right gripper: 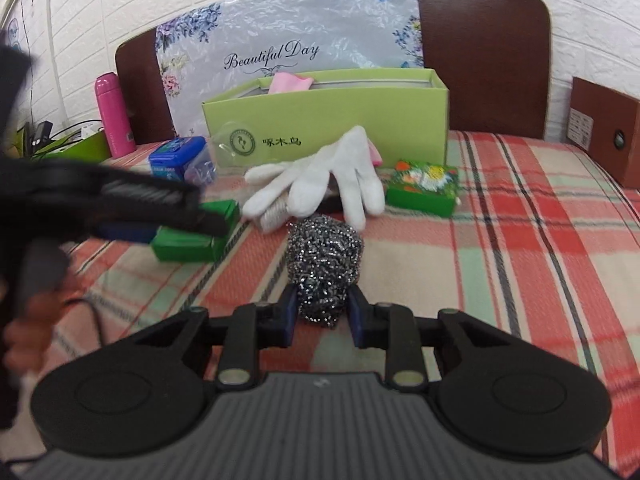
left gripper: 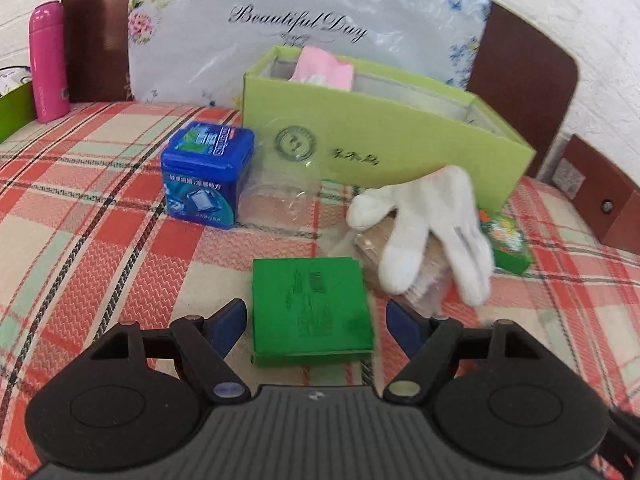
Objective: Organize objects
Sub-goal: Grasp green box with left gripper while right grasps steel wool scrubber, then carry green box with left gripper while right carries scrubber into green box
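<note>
In the left wrist view, the left gripper (left gripper: 312, 324) is straddling the green box (left gripper: 310, 312) on the plaid cloth (left gripper: 100, 240), jaws spread and clear of its sides; the white glove (left gripper: 428, 224) is lying at two o'clock. In the right wrist view, the right gripper (right gripper: 323, 312) is pinching the steel scourer (right gripper: 325, 264), with the lime carton (right gripper: 360, 120) at twelve o'clock.

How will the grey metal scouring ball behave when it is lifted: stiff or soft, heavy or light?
The grey steel-wool scouring ball is loose wire tangle, so probably light and springy. It looks squeezed narrower between the right claw pads, so it likely deforms. Its rough surface should rarely slip.
</note>
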### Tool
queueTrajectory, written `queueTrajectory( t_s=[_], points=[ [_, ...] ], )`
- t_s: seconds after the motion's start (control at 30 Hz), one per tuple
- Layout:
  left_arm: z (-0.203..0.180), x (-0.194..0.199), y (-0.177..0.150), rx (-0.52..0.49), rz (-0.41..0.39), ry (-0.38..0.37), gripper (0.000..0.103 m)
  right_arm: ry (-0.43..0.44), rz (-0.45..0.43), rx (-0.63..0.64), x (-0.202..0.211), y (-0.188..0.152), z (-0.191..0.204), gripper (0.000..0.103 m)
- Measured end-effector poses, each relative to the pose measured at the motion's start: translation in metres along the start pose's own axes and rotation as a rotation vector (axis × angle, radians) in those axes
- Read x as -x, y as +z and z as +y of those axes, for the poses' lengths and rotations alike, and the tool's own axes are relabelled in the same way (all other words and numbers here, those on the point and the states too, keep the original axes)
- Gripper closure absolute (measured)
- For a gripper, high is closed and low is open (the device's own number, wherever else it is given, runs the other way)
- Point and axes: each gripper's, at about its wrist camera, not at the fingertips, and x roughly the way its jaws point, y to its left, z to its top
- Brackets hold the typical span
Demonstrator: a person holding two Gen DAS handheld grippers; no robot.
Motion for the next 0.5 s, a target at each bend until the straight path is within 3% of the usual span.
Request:
queueTrajectory(
  t_s=[0.07,0.1,0.27,0.37,0.5],
  points=[
    [0.004,0.0,-0.002,-0.015,-0.037,-0.012,0.026,0.011,0.005,-0.015,0.012,-0.007,-0.001,0.078],
    [0.007,0.002,-0.004,-0.018,-0.035,-0.024,0.038,0.022,0.01,-0.018,0.017,-0.009,-0.001,0.078],
    [0.016,0.031,-0.022,-0.086,0.011,-0.083,0.038,0.077,0.029,-0.008,0.025,-0.012,0.003,0.073],
    [0.014,0.047,-0.037,-0.13,0.017,-0.086,0.036,0.052,0.021,-0.005,0.023,-0.01,0.002,0.062],
    [0.019,0.055,-0.044,-0.072,0.009,-0.068,0.033,0.041,0.018,-0.003,0.022,-0.01,0.001,0.061]
  ],
)
